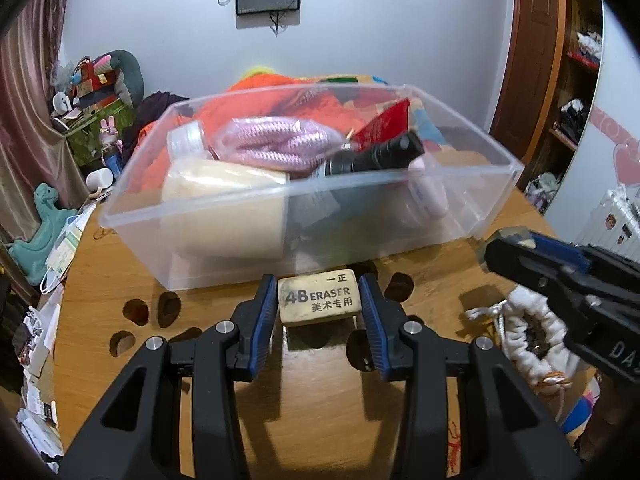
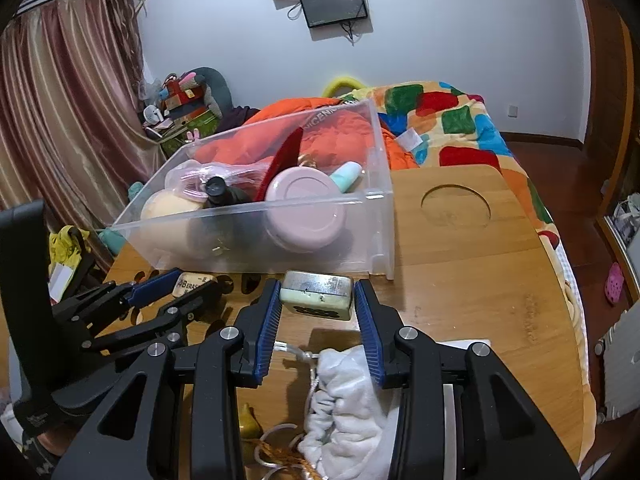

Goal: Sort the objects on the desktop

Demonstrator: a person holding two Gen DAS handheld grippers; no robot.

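My left gripper [image 1: 319,298] is shut on a cream "4B ERASER" block [image 1: 319,297], held just above the wooden table in front of the clear plastic bin [image 1: 280,200]. It also shows in the right wrist view [image 2: 192,286], at the left. My right gripper [image 2: 316,298] is shut on a mahjong tile [image 2: 317,295], cream and green with dark dots. It holds the tile above a white drawstring pouch [image 2: 344,400]. In the left wrist view the right gripper [image 1: 508,240] enters from the right with the tile [image 1: 506,237]. The bin holds a black flashlight [image 1: 376,156], pink rope, a bottle and a pink jar [image 2: 306,208].
The wooden table [image 2: 460,300] has a round recess [image 2: 456,210] right of the bin and dark cut-out holes [image 1: 136,312] at the front left. The pouch [image 1: 528,336] lies on the table at the right. A bed with a colourful quilt [image 2: 460,128] stands behind. Clutter lines the left side.
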